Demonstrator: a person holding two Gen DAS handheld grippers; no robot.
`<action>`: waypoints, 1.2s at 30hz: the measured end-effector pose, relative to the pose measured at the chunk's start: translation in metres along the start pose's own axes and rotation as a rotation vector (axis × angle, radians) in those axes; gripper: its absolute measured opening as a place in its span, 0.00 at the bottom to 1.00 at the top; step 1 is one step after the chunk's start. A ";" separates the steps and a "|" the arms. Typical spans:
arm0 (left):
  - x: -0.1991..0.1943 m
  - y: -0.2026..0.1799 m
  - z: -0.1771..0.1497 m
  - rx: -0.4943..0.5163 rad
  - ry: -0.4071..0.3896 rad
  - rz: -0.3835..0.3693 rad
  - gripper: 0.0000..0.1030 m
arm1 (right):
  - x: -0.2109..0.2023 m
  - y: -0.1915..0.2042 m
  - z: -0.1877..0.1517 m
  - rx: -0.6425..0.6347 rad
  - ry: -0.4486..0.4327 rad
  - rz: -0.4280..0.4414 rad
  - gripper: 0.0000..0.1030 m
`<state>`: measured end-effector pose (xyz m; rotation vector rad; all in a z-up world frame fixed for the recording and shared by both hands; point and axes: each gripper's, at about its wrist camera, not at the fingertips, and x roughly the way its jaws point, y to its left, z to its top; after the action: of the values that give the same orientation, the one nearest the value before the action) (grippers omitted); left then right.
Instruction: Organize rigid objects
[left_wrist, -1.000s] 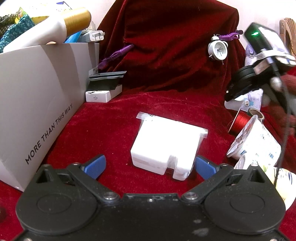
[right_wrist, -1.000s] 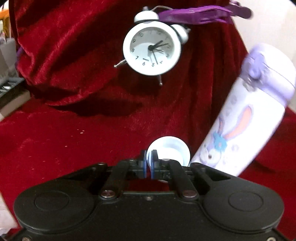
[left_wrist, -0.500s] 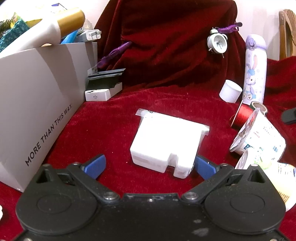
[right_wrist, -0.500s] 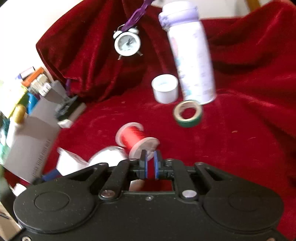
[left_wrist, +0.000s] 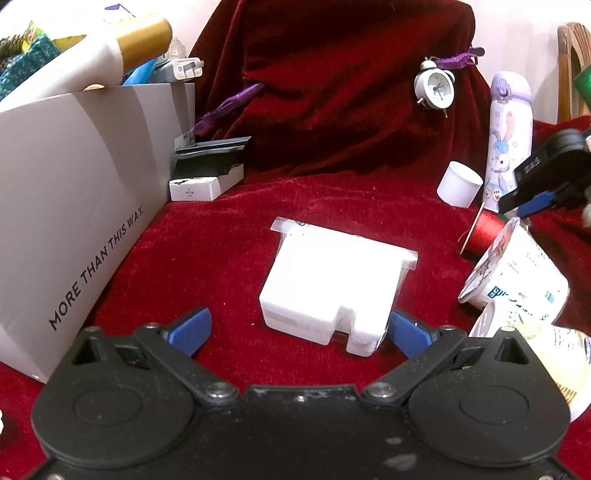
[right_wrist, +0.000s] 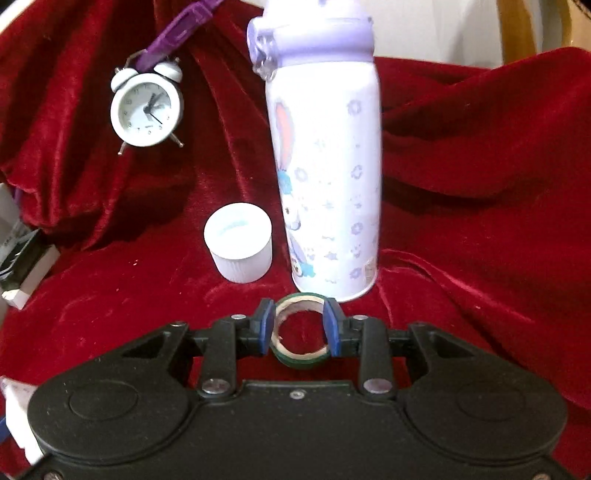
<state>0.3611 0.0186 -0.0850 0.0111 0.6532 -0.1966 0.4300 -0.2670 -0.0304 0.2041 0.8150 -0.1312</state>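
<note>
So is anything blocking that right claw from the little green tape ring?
Nothing visible does: the right gripper already has its fingers on either side of the tape ring, with the bottle standing just behind.

My left hand-held gripper (left_wrist: 297, 328) sits low and level, its blue pads (left_wrist: 190, 328) spread wide apart. My right hand-held gripper (right_wrist: 299, 326) points forward and slightly down, its blue pads (right_wrist: 266, 326) partly parted with a gap between them, neither fully spread nor closed.
</note>
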 end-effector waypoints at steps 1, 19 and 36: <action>-0.001 0.001 0.000 -0.005 -0.004 -0.004 1.00 | 0.003 0.001 -0.001 0.000 0.014 0.019 0.20; -0.046 -0.017 0.077 -0.027 -0.165 -0.026 1.00 | -0.059 0.001 -0.103 -0.153 0.064 0.201 0.26; 0.109 -0.176 0.158 0.405 0.094 -0.133 1.00 | -0.058 -0.005 -0.128 -0.168 -0.186 0.199 0.42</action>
<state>0.5078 -0.1845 -0.0164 0.3689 0.6991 -0.4566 0.2989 -0.2405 -0.0739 0.1116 0.6130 0.1045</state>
